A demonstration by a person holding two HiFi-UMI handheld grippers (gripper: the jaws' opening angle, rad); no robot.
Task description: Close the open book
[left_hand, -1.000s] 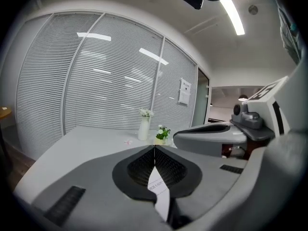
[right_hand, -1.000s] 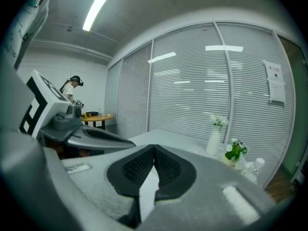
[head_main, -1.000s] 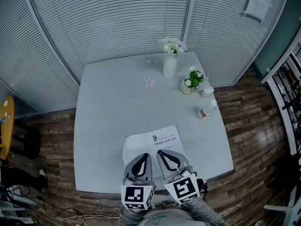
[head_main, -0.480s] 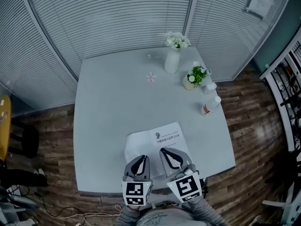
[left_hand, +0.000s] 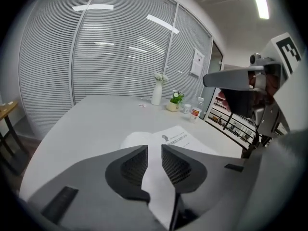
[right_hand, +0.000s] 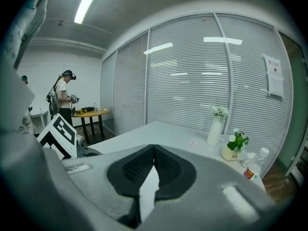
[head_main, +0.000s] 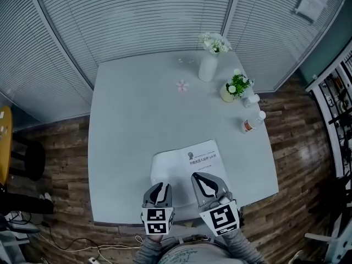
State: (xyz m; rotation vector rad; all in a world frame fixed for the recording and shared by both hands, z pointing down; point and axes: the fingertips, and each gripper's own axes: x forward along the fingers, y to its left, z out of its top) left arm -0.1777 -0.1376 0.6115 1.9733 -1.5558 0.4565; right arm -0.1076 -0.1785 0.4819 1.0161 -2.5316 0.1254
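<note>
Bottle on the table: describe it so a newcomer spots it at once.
On the grey table, follow the row along its right edge: white vase, small potted plant, small white container. The bottle stands at the near end of that row, closest to the open book. Only it is clear plastic with a white cap and red label.

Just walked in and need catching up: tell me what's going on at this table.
A person holds a claw in each hand over the open book lying near the front edge of the table. On the left claw the jaws have just been opening, with nothing gripped between them; the right claw is shut and empty. The book is not yet closed.
</note>
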